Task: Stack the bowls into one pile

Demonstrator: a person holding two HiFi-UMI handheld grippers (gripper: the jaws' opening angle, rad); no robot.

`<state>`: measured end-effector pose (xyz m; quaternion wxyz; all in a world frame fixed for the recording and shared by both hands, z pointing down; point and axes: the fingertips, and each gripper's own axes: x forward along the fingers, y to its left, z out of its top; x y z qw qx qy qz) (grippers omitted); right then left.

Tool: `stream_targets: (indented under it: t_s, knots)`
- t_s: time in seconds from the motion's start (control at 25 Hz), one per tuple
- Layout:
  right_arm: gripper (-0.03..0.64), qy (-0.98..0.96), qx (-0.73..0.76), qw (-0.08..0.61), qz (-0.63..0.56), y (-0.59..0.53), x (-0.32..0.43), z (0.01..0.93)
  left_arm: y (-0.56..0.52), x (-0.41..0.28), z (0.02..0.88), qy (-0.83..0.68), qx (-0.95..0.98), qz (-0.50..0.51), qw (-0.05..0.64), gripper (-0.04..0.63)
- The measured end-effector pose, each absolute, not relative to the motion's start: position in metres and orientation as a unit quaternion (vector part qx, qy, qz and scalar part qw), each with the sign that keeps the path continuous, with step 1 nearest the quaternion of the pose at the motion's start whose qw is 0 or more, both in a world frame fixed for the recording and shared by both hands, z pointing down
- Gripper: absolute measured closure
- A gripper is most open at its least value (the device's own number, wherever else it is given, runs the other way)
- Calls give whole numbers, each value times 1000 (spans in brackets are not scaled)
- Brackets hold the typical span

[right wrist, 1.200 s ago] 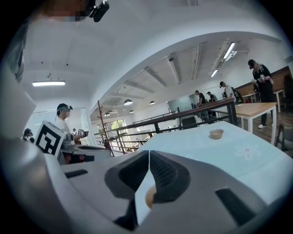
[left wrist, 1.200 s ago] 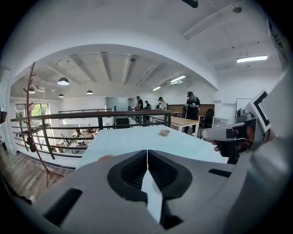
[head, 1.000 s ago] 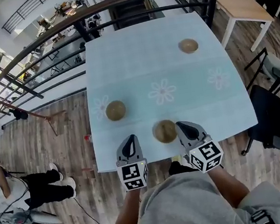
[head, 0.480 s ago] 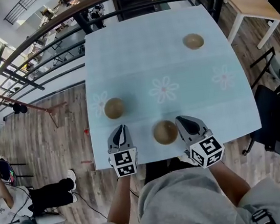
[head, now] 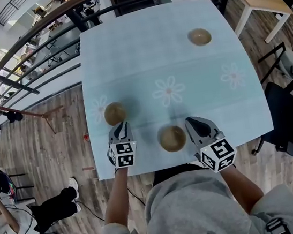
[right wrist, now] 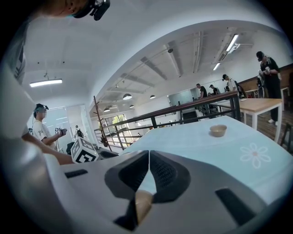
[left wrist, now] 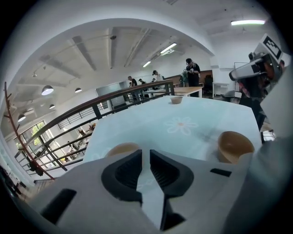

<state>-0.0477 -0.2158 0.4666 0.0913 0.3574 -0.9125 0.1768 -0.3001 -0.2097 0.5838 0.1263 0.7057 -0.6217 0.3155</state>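
Three empty tan bowls (head: 172, 138) sit apart, one just ahead of the left hand-held gripper (head: 119, 126), whose empty jaws have just been opening slightly; the right hand-held gripper (head: 192, 122) is pressed together.

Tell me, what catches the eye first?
Three brown bowls sit apart on a blue table: a far bowl, a left bowl and a near bowl by the edge. The left gripper and right gripper flank the near bowl; the left gripper's jaws, empty, have just been opening short of the left bowl.
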Motion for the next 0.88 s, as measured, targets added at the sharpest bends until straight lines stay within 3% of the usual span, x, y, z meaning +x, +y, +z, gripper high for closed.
stream_targets:
  t_s: [0.08,0.12,0.6,0.88]
  knots:
    - [588,-911,360,93,178,-219,-49,467,-214,-304,594,-611,708,329,133,481]
    - [588,-910,362,95,179,-221,-51,467,-216,-306,598,-607,708,336,135,476]
    - [588,-906,361,110,190,-228,-59,476,-229,-315,630,-577,704,391,137,480]
    - [588,-907,359,113,192,-226,-63,477,-230,-323,633,-574,701,403,128,555]
